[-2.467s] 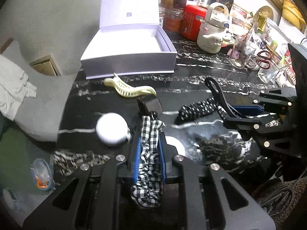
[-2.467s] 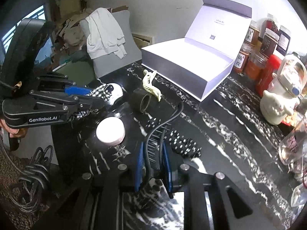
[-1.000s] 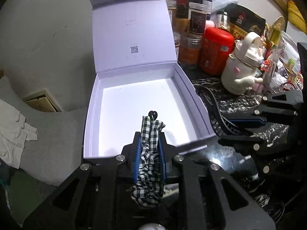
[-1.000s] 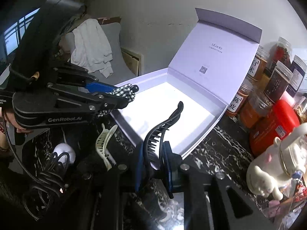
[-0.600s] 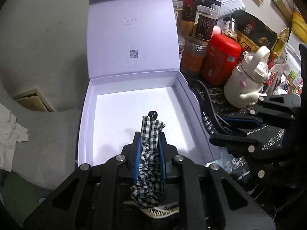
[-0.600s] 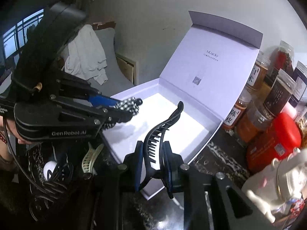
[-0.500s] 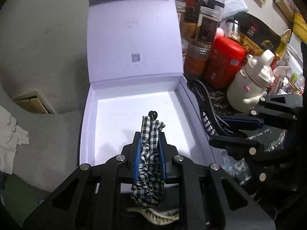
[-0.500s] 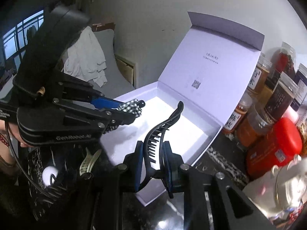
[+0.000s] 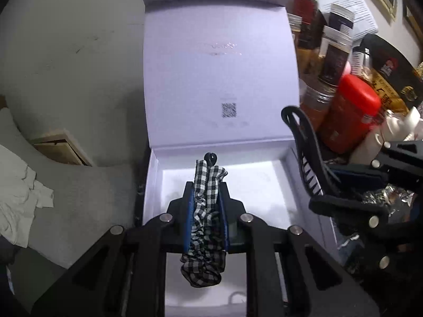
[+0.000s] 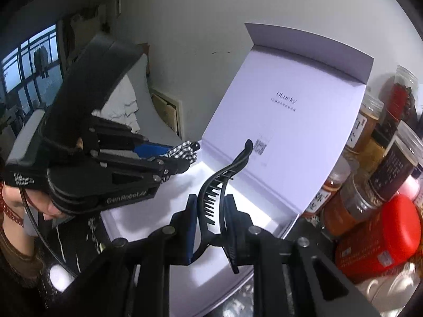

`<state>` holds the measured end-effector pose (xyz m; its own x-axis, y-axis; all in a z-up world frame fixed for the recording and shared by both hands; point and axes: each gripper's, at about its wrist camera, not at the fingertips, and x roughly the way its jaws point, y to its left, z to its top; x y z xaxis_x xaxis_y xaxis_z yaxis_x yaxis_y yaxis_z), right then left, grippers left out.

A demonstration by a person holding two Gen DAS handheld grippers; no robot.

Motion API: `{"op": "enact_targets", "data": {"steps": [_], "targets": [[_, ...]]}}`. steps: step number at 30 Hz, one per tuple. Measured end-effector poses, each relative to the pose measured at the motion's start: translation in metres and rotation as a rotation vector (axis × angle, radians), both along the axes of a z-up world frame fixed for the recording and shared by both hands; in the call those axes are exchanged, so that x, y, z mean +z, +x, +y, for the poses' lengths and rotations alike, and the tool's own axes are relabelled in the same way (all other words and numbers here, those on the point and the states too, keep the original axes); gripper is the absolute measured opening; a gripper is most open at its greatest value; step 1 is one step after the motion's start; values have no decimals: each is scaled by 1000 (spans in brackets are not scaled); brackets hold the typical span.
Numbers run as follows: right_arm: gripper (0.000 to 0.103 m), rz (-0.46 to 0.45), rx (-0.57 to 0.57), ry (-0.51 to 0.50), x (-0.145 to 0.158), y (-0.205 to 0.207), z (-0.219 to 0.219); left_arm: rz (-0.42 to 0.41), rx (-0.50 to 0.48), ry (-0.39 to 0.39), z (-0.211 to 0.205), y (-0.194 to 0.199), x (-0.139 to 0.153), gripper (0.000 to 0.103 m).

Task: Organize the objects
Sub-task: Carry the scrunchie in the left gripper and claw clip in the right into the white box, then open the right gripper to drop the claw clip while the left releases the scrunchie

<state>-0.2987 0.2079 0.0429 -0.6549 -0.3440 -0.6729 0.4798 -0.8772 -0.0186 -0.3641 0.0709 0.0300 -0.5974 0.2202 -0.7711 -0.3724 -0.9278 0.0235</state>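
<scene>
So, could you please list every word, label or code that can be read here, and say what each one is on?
"GenRobot.AI": side of the left gripper.
"uLucky": inside of the white box lid; the small line beneath is too small to read.
QR code: on the lid, not decodable.
Jar labels: Chinese characters, blurred.
Red canister label: unreadable.

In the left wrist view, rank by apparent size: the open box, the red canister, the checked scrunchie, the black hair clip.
1. Open box, by far the largest.
2-4. Checked scrunchie, black hair clip and red canister look similar; the scrunchie sits nearest the camera, so no firm ranking.
</scene>
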Motion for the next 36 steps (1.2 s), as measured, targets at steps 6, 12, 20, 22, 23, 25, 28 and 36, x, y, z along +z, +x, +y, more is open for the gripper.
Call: {"op": "enact_targets", "data": {"steps": [6,12,20,22,23,25,28,36], "targets": [[20,-26,5,-41,-4,-26,7,-16,-27,-29,4,-15,-15,16],[20,-64,-10,-40,-21,-41,15,-42,-15,-25,0,-28,-30,16],[20,-107,52,-36,-37,-46,8,-26,-16,-42,4,-28,-36,16],[20,-122,61,-33,-42,-48,6,-27,-19,-52,5,-28,-39,16],[20,-132,63,-30,-44,-50,5,-32,-23,-58,7,-28,-41,16],[20,-148,61,-19,-50,-53,4,-45,-29,-76,8,-28,-46,16],[20,-173,62,-17,-56,-58,3,-68,-33,-72,8,-31,-52,16],[20,-234,57,-12,-73,-71,6,-136,-45,-83,14,-38,-74,16]]}}
